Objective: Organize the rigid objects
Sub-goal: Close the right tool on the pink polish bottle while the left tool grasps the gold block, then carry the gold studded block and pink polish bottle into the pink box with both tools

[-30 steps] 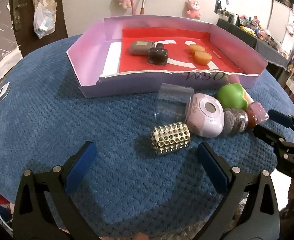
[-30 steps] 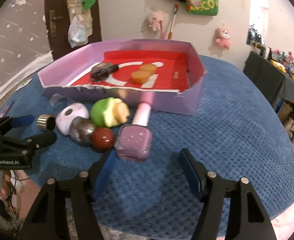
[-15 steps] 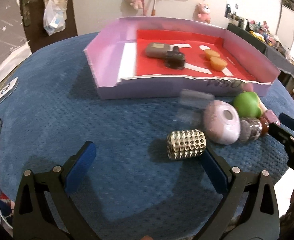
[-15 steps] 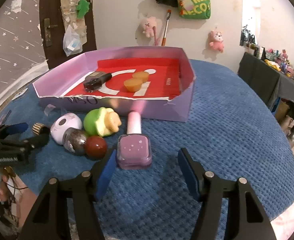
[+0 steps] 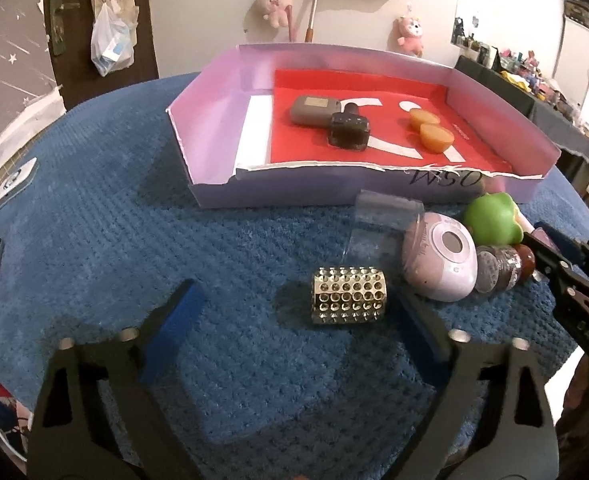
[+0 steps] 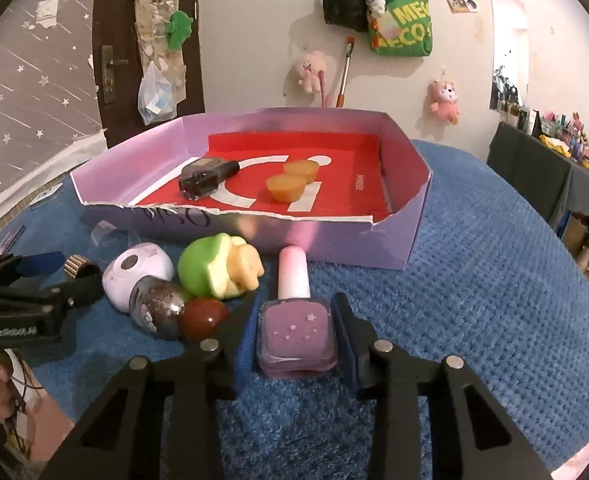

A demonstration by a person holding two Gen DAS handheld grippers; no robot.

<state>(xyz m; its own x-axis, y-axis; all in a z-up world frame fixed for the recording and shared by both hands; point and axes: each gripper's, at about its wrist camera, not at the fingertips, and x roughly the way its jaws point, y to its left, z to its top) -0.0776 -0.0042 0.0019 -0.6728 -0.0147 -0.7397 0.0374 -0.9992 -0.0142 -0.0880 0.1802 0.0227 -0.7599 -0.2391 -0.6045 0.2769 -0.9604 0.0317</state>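
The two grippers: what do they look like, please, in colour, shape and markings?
Both the left gripper and the right gripper are black angular frames with silver rivets and blue finger pads. The left one carries white "GenRobot.AI" lettering.

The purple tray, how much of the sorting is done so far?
Four items already lie in the purple tray: a grey case, a dark bottle and two orange cups. The right gripper has closed around the pink nail polish bottle. Left outside: studded gold cylinder, lilac device, green toy, glitter piece, red ball.
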